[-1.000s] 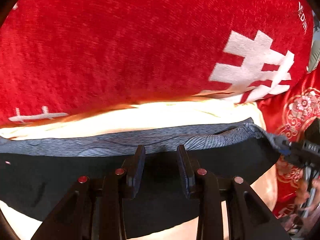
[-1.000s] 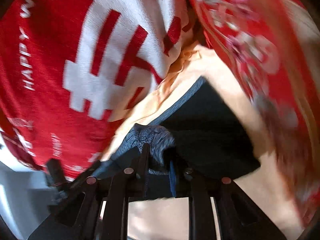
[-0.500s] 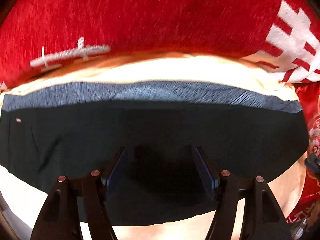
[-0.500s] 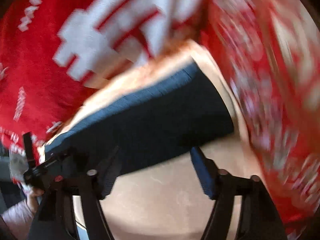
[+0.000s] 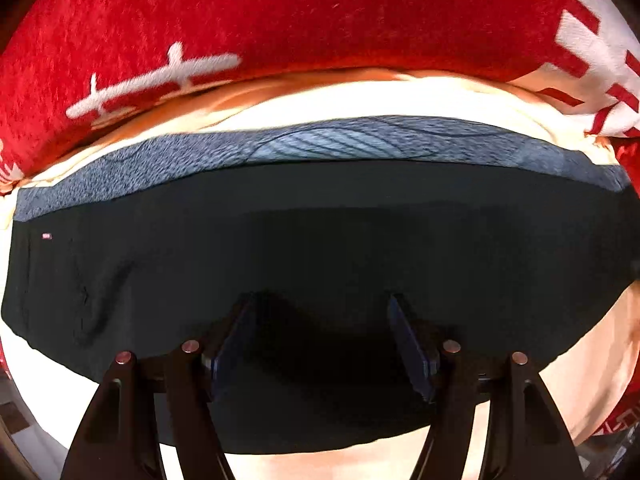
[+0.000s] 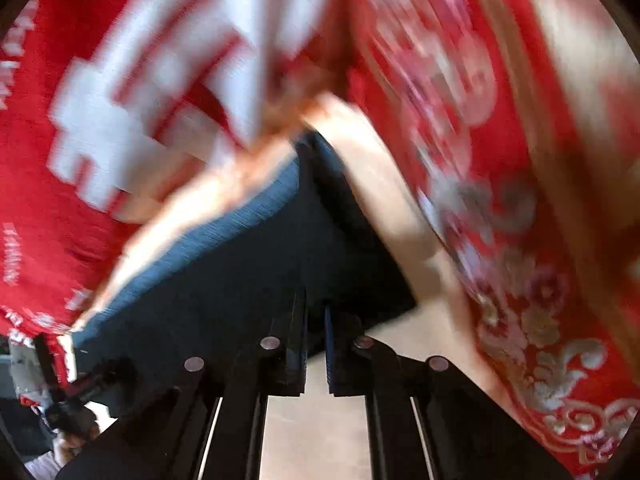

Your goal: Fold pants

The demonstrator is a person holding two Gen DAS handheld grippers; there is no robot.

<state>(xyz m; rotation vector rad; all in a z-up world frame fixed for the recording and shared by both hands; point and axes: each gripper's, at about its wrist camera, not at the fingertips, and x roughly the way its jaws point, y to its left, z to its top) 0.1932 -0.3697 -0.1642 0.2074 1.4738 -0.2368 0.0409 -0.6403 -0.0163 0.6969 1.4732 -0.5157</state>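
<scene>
— So where are the pants [image 5: 320,248] right now?

— Lying flat on a cream-coloured sheet [image 5: 360,100], folded into a wide dark band. In the left wrist view the grey-blue waistband [image 5: 320,146] runs along the far edge, and the dark cloth fills the middle from left to right. A tiny pale tag [image 5: 47,235] sits near the left end.

— And the left gripper [image 5: 322,336]?

— Released. Its two fingers stand well apart above the near part of the pants, with dark cloth showing in the gap. The jaws have just been opening a little further, and I see nothing pinched between them.

— What about the right gripper [image 6: 316,328]?

— Clenched. Its jaws have just been closing, and only a thin slit remains between them. They sit at the near edge of the pants [image 6: 248,280] by the right end of the band. That view is blurred, so I cannot tell whether any cloth is caught in the slit.

— What lies around the pants?

— A red blanket [image 5: 280,16] with white lettering lies on the far side, touching the cream sheet. To the right, in the right wrist view, there is a red cloth with a floral pattern [image 6: 540,320]. At the lower left of that view the other gripper shows, dark and small, with part of a person's hand [image 6: 68,444] below it.
</scene>
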